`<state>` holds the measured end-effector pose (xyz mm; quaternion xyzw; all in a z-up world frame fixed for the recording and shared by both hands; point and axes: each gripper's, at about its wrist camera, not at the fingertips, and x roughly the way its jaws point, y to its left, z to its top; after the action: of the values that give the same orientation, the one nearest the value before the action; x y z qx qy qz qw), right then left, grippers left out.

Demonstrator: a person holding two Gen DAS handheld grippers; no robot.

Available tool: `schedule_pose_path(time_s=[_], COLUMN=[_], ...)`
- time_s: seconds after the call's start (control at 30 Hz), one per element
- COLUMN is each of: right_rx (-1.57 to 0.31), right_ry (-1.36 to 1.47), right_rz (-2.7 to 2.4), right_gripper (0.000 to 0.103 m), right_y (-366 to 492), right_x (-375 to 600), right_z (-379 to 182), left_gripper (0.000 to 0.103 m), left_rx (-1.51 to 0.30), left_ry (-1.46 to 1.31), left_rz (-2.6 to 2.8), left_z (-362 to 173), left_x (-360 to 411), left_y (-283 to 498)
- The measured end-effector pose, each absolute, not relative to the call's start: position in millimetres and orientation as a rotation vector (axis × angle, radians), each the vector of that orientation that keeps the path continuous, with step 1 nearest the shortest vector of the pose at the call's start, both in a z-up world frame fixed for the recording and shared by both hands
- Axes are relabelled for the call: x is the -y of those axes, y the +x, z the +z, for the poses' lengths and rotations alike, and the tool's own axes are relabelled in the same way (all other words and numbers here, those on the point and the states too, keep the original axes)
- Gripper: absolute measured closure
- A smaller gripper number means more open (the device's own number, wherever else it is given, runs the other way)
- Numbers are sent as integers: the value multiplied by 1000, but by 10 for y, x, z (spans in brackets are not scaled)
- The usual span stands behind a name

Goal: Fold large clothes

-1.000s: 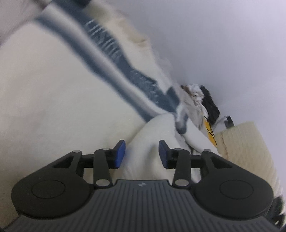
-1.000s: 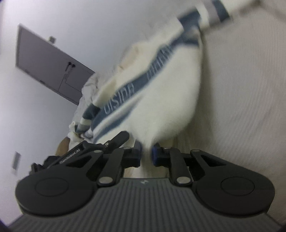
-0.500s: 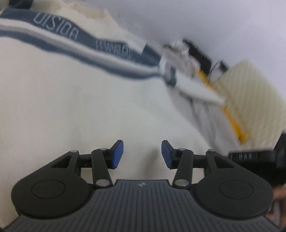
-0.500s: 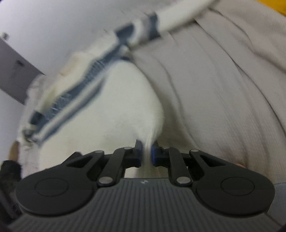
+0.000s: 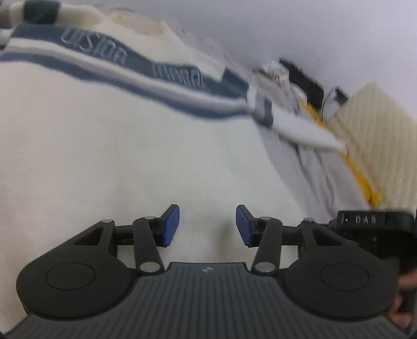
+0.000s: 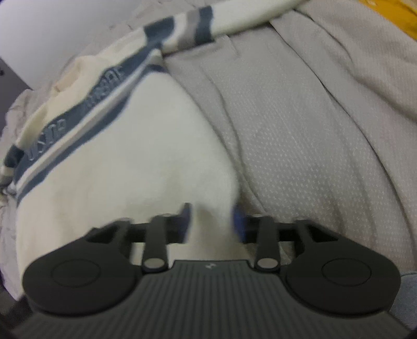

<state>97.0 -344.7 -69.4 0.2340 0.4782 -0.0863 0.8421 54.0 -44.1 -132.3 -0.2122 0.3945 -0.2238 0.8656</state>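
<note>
Since a second ago we've swung the cream sweater (image 6: 125, 167) down off the wall side so it's lying on the grey bedspread (image 6: 299, 146), and the right gripper (image 6: 212, 224) has just been opening: a second back it was pinched tight on the hem corner, now its jaws stand apart with that corner loose between them, not clamped. Our left gripper (image 5: 207, 225) has eased a bit wider too and sits parted over the sweater's plain body, nothing between the pads (blue ones, easy to spot). One navy-striped sleeve (image 6: 198, 23) trails off across the bedspread. Looks like a thick, soft knit to us: light enough, floppy, grippy rather than slick, nothing breakable. We'd grab it at seams or corners, like the shoulder and hem edge, since pinching mid-panel would probably just bunch it up.
</note>
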Motion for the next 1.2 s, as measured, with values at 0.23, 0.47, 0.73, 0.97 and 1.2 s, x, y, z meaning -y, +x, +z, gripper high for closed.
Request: schedule_pose_path(time_s=[0.23, 0.47, 0.73, 0.97, 1.2], right_rx=[-805, -763, -660, -621, -653], right_ry=[379, 308, 220, 148, 204], right_rz=[-94, 126, 321, 345, 357], right_gripper=[34, 34, 34, 34, 34], right_y=[955, 1375, 1753, 1945, 2117], right_x=[3196, 2413, 1690, 1780, 1730], right_z=[-364, -387, -525, -746, -937], left_gripper=[43, 43, 43, 43, 44], left_rx=[-645, -563, -579, -650, -567], left_ry=[-483, -424, -532, -529, -512], left_rz=[-348, -142, 51, 332, 473], left_z=[-803, -645, -891, -1165, -1305], left_x=[-105, -664, -1162, -1720, -2376], left_y=[610, 733, 1032, 1733, 2293])
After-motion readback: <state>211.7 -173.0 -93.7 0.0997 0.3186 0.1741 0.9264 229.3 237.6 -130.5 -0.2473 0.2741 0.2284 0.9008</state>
